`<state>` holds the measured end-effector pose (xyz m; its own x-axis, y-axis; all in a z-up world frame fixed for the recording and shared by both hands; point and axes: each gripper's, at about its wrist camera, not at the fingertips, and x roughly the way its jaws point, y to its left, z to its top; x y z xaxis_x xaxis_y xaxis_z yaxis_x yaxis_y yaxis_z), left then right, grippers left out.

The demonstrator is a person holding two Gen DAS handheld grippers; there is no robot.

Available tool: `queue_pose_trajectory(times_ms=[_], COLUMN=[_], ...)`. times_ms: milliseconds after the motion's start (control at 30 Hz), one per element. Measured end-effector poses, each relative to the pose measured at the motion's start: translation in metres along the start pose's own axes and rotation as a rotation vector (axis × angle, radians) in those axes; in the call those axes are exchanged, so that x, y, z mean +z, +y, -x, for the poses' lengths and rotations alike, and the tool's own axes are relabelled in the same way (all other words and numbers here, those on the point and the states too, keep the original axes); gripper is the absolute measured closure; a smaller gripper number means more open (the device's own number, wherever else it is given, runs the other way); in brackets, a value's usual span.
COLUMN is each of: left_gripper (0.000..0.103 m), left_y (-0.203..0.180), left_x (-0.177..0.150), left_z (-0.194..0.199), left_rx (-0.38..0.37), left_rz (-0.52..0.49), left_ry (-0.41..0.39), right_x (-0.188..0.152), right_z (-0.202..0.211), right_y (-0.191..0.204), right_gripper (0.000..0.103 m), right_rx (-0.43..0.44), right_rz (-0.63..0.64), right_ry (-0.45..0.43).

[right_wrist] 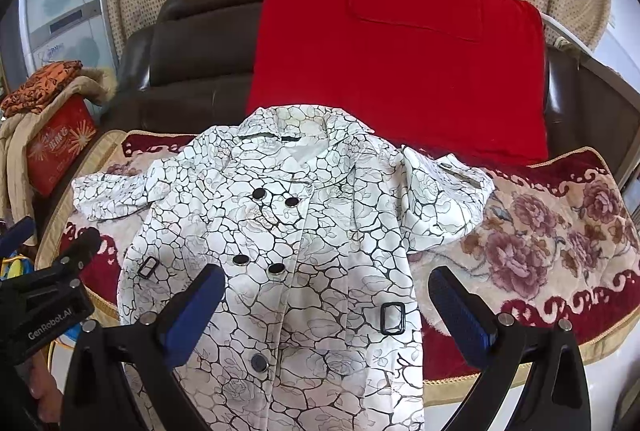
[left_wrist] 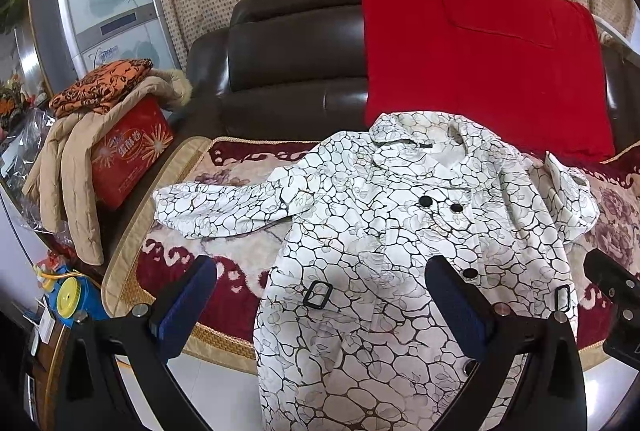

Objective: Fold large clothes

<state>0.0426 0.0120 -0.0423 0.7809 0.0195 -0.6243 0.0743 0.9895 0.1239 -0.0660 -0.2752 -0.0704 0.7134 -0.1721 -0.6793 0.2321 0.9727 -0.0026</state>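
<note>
Coat (right_wrist: pixel 280 231): lies front-up on the floral cover (right_wrist: pixel 560 231) of the sofa (left_wrist: pixel 288 71), collar toward the backrest, hem hanging over the seat edge | Left gripper (left_wrist: pixel 320 295): fingers spread, holding nothing, above the coat's lower left | Right gripper (right_wrist: pixel 326 299): fingers spread, holding nothing, above its lower right | Red cushion (right_wrist: pixel 400 63): behind the collar.

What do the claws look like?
Each claw, the left claw and the right claw, has black angled plastic arms with silver bolts and two fingers faced with ridged dark-blue pads. White "GenRobot.AI" lettering marks the left one's black body.
</note>
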Motion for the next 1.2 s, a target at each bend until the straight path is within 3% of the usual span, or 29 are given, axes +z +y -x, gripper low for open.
queue_pose_trajectory(times_ms=[300,467,600,733,967,1200], left_gripper=[0.0,0.0,0.0,0.0,0.0,0.0], left_y=[0.005,0.005,0.006,0.005,-0.011,-0.028], left_x=[0.001,-0.001,-0.01,-0.025,-0.027,-0.027], left_z=[-0.02,-0.041,-0.069,-0.094,-0.104,-0.115], left_rx=[0.017,-0.016,-0.052,-0.027,-0.032,-0.054], left_rz=[0.0,0.007,0.011,0.015,-0.033,-0.07], left_ry=[0.029,0.086,0.179,0.271,0.289,0.315], right_x=[0.002,0.008,0.013,0.014,0.01,0.021], right_z=[-0.019,-0.035,-0.056,-0.088,-0.145,-0.191], right_y=[-0.001,-0.013,-0.053,-0.117,-0.219,-0.266], right_gripper=[0.0,0.0,0.0,0.0,0.0,0.0], right_rx=[0.003,0.003,0.045,0.04,-0.004,0.137], right_rz=[-0.011,-0.038,-0.13,-0.276,-0.51,-0.642], right_ry=[0.033,0.05,0.051,0.047,0.056,0.042])
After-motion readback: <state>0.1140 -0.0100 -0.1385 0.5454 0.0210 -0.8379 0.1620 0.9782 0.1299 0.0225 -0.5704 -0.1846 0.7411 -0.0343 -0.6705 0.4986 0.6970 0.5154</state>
